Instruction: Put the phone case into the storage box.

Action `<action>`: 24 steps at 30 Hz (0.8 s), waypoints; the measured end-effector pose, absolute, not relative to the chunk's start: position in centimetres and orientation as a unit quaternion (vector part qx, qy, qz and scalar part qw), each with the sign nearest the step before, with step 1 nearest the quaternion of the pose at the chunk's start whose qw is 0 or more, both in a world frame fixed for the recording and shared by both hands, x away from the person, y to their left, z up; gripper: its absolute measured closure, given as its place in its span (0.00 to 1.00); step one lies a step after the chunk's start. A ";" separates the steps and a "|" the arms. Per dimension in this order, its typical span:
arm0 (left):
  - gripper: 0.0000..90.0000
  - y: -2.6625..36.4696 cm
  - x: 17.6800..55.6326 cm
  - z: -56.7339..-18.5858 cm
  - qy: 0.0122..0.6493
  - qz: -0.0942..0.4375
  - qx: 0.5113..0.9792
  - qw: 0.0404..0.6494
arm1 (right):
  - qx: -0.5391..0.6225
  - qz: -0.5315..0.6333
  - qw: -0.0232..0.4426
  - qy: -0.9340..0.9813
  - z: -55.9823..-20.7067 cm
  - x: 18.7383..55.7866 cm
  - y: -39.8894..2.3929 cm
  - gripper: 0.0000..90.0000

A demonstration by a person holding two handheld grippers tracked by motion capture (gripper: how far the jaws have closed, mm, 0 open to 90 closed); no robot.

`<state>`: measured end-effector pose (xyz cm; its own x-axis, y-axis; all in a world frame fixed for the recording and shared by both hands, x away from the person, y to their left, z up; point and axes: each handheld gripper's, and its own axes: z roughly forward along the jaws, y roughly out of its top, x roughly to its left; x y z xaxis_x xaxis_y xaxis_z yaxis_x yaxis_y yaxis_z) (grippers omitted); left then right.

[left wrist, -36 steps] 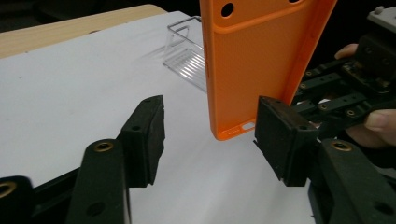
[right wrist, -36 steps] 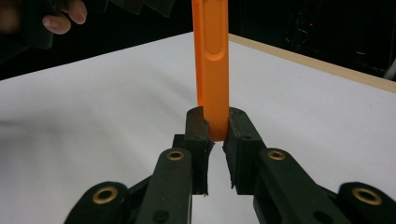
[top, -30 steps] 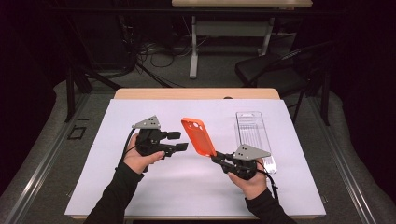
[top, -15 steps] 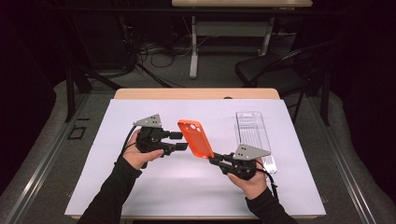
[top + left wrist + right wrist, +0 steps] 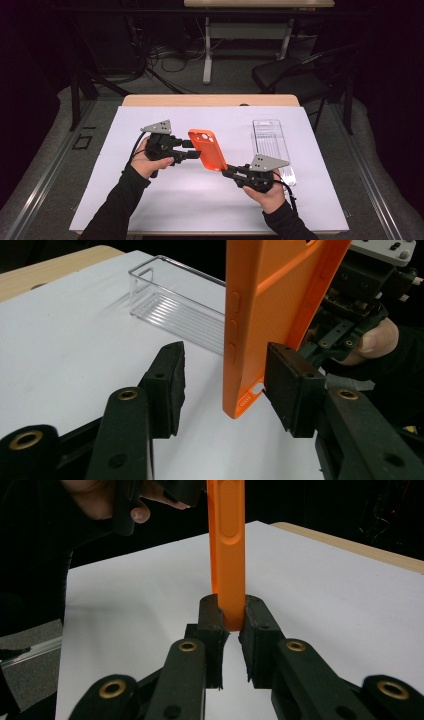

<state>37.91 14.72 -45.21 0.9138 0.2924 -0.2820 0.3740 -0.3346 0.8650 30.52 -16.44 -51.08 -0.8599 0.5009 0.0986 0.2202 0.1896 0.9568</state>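
Item: case (image 5: 207, 149), orange, phone-shaped, camera cut-out at its far end. It is held above the white mat (image 5: 150, 200), tilted, its long side running from the far left down toward your right hand. All places below are given from the case.

Right gripper (image 5: 229, 173): at the case's near end. In the right gripper view both pads are pressed on the thin edge of the case (image 5: 227, 560), which rises straight up between them. Narrow, and holding the case.

Left gripper (image 5: 192, 149): at the case's left edge, about midway along. Its jaws have just been closing, with the case between them. In the left gripper view the right-hand pad (image 5: 295, 385) sits against the case's inner face (image 5: 270, 305), and the left-hand pad (image 5: 167, 385) stands apart from the button side. Half wide, not gripping yet.

Tray (image 5: 272, 145): clear plastic, ribbed floor, lying on the mat to the right of the case, apart from it. It shows behind the case in the left gripper view (image 5: 175, 307).

Step in hand, as it looks: you are bringing the left gripper onto the case for a two-handed hold or a handover.

Next move calls for: closing the free pad onto the button side squarely and keeping the right grip firm until both pads bear. The case looks soft, so expect it to flex under a one-sided push.
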 end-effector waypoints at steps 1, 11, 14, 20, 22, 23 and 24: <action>0.59 14.7 37.9 -45.2 0.204 -0.039 0.816 0.540 | 0.236 0.591 0.118 0.762 -51.1 30.5 -16.4 0.90; 0.67 14.4 37.9 -45.1 0.198 -0.049 0.814 0.543 | 0.235 0.591 0.117 0.763 -51.1 30.5 -16.3 0.90; 0.71 14.3 38.0 -45.1 0.197 -0.053 0.814 0.543 | 0.235 0.591 0.115 0.763 -51.1 30.5 -16.3 0.90; 0.76 14.2 38.0 -45.1 0.195 -0.053 0.817 0.540 | 0.235 0.591 0.115 0.763 -51.1 30.5 -16.3 0.90; 0.79 14.2 38.0 -45.2 0.194 -0.052 0.818 0.539 | 0.235 0.591 0.115 0.763 -51.1 30.5 -16.3 0.90; 0.79 14.2 38.1 -45.2 0.193 -0.052 0.818 0.539 | 0.235 0.592 0.115 0.762 -51.2 30.5 -16.3 0.90; 0.80 14.3 38.1 -45.2 0.191 -0.051 0.819 0.538 | 0.234 0.591 0.115 0.763 -51.2 30.5 -16.3 0.90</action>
